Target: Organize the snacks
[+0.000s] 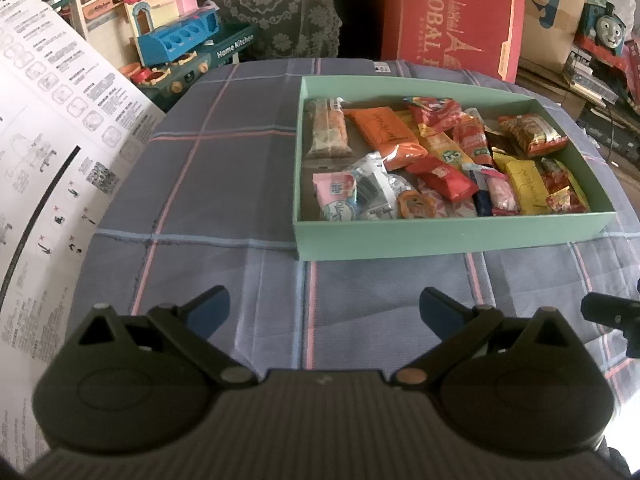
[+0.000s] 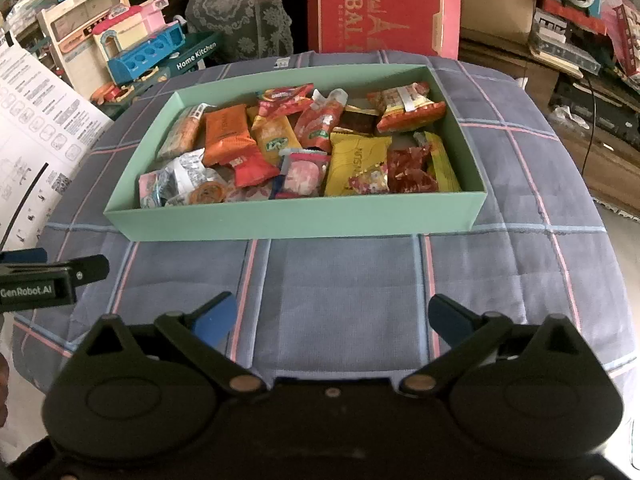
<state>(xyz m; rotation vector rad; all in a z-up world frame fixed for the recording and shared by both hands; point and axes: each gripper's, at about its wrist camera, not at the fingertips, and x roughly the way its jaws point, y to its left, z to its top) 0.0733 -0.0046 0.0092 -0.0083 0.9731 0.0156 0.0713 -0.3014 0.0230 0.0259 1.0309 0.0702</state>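
1. The green box, a shallow rectangular cardboard tray, rests on the checked cloth covering the table; its long axis runs left to right across both views.
2. Snack packets fill the box in a loose heap. Wrappers are glossy foil and plastic: orange, red, yellow, pink, silver. Lower packets are partly covered; most print is illegible.
3. The left gripper hovers above bare cloth, near the box's front wall, jaws spread wide, holding nothing.
4. The right gripper matches: jaws spread, empty, blue-padded fingers visible.
5. Background clutter is cut off at the frame edges.
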